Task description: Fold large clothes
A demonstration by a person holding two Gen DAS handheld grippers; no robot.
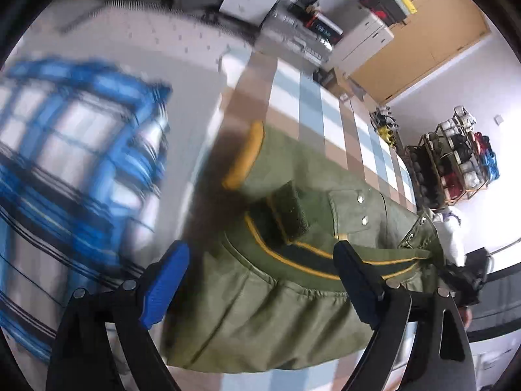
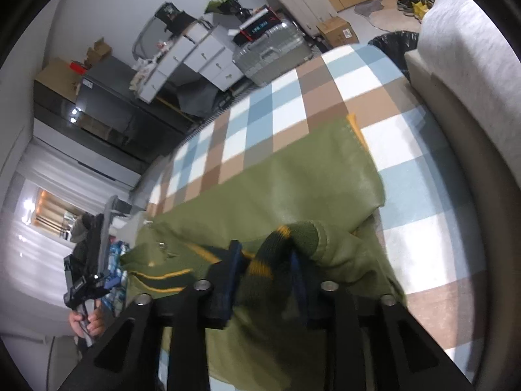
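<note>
An olive green jacket (image 1: 293, 309) with yellow-striped dark ribbed trim lies on a checked blue, brown and white bed cover (image 1: 325, 104). My left gripper (image 1: 260, 280) is open above the jacket's ribbed hem, its blue pads (image 1: 166, 283) wide apart with nothing between them. In the right wrist view the jacket (image 2: 276, 189) is spread flat, with a sleeve folded over. My right gripper (image 2: 267, 277) is shut on the sleeve's ribbed cuff (image 2: 280, 254), which bunches up between the pads. The left gripper (image 2: 84, 290) and the hand holding it show at the far left.
A blue plaid garment (image 1: 65, 163) lies blurred at the left of the left wrist view. A grey headboard (image 2: 472, 81) borders the bed cover (image 2: 407, 169). A silver suitcase (image 2: 270, 52), white drawers (image 2: 202, 55) and a shelf rack (image 1: 456, 159) stand around the bed.
</note>
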